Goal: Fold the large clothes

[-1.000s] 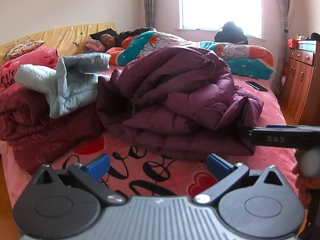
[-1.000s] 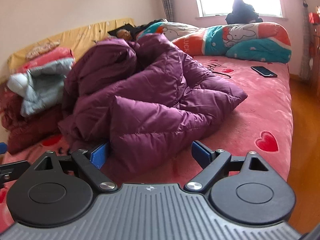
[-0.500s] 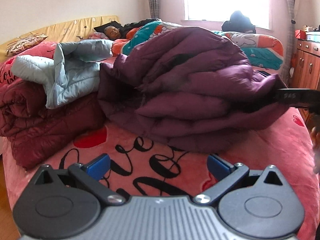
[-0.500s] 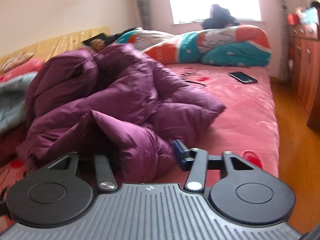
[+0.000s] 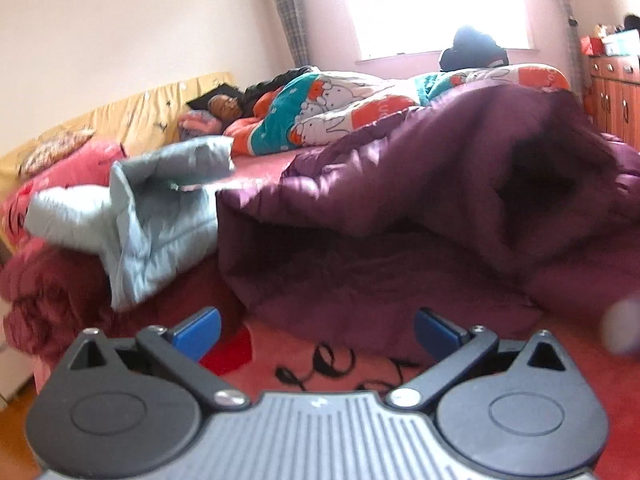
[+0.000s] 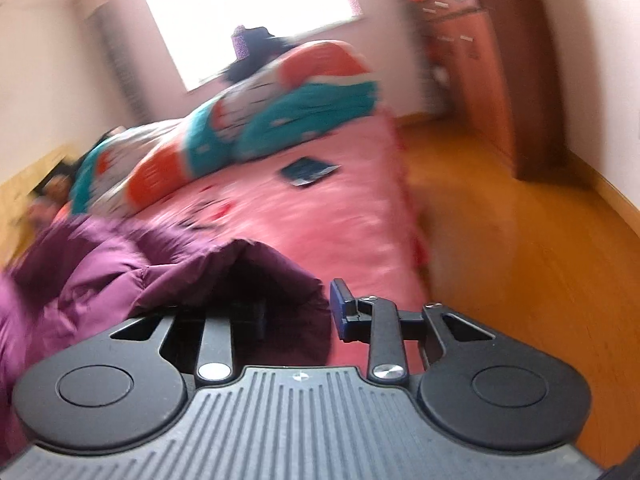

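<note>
Purple down coat [image 5: 400, 200] half-lifted on the bed [image 5: 560, 380], right gripper [image 6: 298, 312] clamped on a fold of it.

The bed with its pink-red blanket fills both views, and the one purple coat lies across its near half. The left wrist view alone shows the dark red coat [image 5: 48, 280] piled at the bed's left edge with a pale grey-blue jacket [image 5: 152, 216] draped on it, and a person [image 5: 226, 106] lying under the cartoon quilt [image 5: 340, 112] behind. The right wrist view, badly blurred, alone shows the wooden floor [image 6: 520, 220], a tall brown cabinet [image 6: 480, 60] and one dark phone [image 6: 308, 170] on the blanket. The left gripper [image 5: 318, 330] hangs just short of the coat's hem, jaws spread wide and empty. The right gripper's jaws are closed in on a raised purple fold; the left finger is buried in the fabric.
</note>
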Motion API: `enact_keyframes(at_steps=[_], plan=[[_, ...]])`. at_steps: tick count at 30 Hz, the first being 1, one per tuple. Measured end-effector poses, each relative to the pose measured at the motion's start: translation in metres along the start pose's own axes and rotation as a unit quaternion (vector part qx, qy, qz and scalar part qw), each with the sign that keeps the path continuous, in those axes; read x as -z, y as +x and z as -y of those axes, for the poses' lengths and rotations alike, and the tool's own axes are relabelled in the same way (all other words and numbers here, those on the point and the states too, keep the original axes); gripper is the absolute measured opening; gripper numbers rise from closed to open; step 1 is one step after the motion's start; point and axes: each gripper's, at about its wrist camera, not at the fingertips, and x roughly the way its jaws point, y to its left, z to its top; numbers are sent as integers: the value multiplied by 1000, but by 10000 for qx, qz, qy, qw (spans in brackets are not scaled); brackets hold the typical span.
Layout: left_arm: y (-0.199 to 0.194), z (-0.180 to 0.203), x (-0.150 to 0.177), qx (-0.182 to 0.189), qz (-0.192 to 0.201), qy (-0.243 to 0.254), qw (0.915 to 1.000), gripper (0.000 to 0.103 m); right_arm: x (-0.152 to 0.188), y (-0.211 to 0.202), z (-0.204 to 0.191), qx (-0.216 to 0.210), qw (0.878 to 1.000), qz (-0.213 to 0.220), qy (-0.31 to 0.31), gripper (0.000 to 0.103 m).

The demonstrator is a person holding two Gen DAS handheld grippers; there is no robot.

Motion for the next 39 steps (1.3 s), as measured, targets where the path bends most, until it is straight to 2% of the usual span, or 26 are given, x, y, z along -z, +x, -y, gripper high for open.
enact_keyframes(at_steps=[3,7,10,13,15,16,18,20,21,23,26,28,29,31,33,34,36,39], plan=[[11,9,-7,-142,183,482,9986,102,0,1,17,135,9998,6,151,34],[32,24,-9,-313,343,1074,9931,102,-1,0,7,149,9995,65,-286,35],[49,37,-6,-325,401,1546,9866,102,-1,4,7,117,9995,-72,-284,41],[64,48,-8,-325,463,1863,9809,102,-3,5,13,51,9998,-177,-111,51],[70,55,-14,-308,590,2004,9775,102,-7,4,7,115,9997,-221,-80,66],[73,59,-18,-297,648,2070,9757,100,-6,4,9,138,9996,-245,-59,68],[79,66,-25,-262,732,2191,9726,87,-6,8,6,137,9994,-329,1,73],[87,70,-31,-146,702,2242,9719,65,-3,5,5,56,9991,-408,48,74],[91,73,-33,-107,656,2268,9717,59,-2,4,6,-54,9989,-451,71,76],[95,77,-36,12,577,2291,9717,40,0,9,1,-378,9975,-577,176,80],[91,78,-40,198,469,1963,9792,20,4,13,8,-839,9917,-801,561,81],[84,74,-45,320,442,1601,9856,14,8,18,15,-1227,9829,-984,954,76],[80,72,-48,379,432,1422,9882,12,10,21,17,-1400,9777,-1057,1159,67],[69,66,-51,452,452,1048,9924,9,13,22,20,-1508,9723,-1089,1417,59],[55,59,-55,528,499,655,9952,8,14,20,20,-1517,9706,-1054,1541,42],[50,61,-60,575,536,528,9955,7,15,17,20,-1534,9695,-1031,1608,40],[31,58,-63,684,682,324,9948,6,14,11,18,-1628,9653,-953,1807,26],[2,51,-68,885,869,-5,9923,5,9,-3,12,-1790,9629,-774,1867,21]])
